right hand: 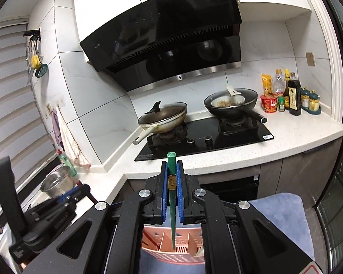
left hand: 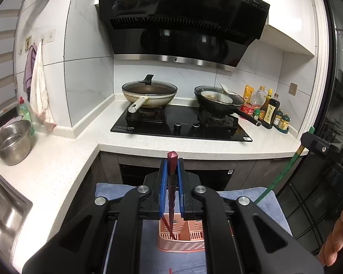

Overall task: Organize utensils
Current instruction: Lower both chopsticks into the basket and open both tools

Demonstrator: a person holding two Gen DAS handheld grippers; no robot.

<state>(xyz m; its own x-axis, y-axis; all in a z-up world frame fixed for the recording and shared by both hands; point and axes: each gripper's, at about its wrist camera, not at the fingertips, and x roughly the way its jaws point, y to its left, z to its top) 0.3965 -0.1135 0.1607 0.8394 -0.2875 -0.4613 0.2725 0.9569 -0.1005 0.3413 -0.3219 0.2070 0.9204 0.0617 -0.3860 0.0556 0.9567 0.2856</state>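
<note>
Chopsticks occupy both tools: the left gripper (left hand: 171, 178) clamps a dark red chopstick (left hand: 172, 196), its lower end hanging at 6 o'clock into the pink utensil basket (left hand: 183, 244) (on a blue cloth (left hand: 269, 203)). The right gripper (right hand: 171, 180) pinches a green chopstick (right hand: 172, 203), whose lower end hangs over the same basket.

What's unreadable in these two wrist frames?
- Left wrist: red chopstick tip, hidden inside the pink basket.
- Left wrist: right tool's body, cut off by the frame edge.
- Right wrist: left tool, motion-blurred.
- Right wrist: green chopstick emblem, too small.
- Both: basket contents, blocked by tool bodies.
</note>
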